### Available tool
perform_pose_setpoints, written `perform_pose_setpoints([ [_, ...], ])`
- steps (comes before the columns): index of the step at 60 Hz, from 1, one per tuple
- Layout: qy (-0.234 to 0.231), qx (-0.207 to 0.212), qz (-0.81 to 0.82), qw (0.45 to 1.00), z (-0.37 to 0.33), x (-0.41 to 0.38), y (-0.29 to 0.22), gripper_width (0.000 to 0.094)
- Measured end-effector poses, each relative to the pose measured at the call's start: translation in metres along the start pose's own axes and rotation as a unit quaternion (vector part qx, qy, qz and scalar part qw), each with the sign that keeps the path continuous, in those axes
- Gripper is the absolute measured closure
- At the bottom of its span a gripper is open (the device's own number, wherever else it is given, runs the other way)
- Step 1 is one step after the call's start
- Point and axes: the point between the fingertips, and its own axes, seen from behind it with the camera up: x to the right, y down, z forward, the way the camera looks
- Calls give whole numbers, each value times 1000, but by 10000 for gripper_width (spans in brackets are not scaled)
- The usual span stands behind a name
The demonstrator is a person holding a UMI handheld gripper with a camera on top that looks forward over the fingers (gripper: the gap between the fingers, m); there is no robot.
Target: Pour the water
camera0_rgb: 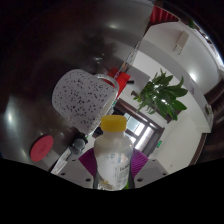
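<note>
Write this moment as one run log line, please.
hand-held gripper: shut on bottle | cap: yellow, on | bottle: raised, tilted view | plant: beyond

- A bottle (114, 155) stands upright between the fingers of the claw (115, 172).
- Beyond it to the left, a speckled round object (84, 96) tilts.
- A potted plant (160, 95) sits beyond the bottle to the right, near a wall (190, 135).

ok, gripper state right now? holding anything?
Gripper: shut on the bottle, a clear one with a yellow cap, held between both fingers.
</note>
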Motion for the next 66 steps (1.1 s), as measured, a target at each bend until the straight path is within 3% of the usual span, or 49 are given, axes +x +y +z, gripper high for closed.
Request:
perform_pose_setpoints([
  [11,-3,-7,40,999,-2,3,3,529],
  [21,-34,-16,256,966,-9,3,25,531],
  [30,-57,-28,505,861,-16,-3,52,509],
  [39,-71,-23,723,687,-17,-22,62,510],
  [50,-85,-4,857,508,-19,-49,59,512],
  [56,-89,-4,878,470,-22,-65,56,510],
  [66,-99,4,868,486,-19,-90,40,512],
])
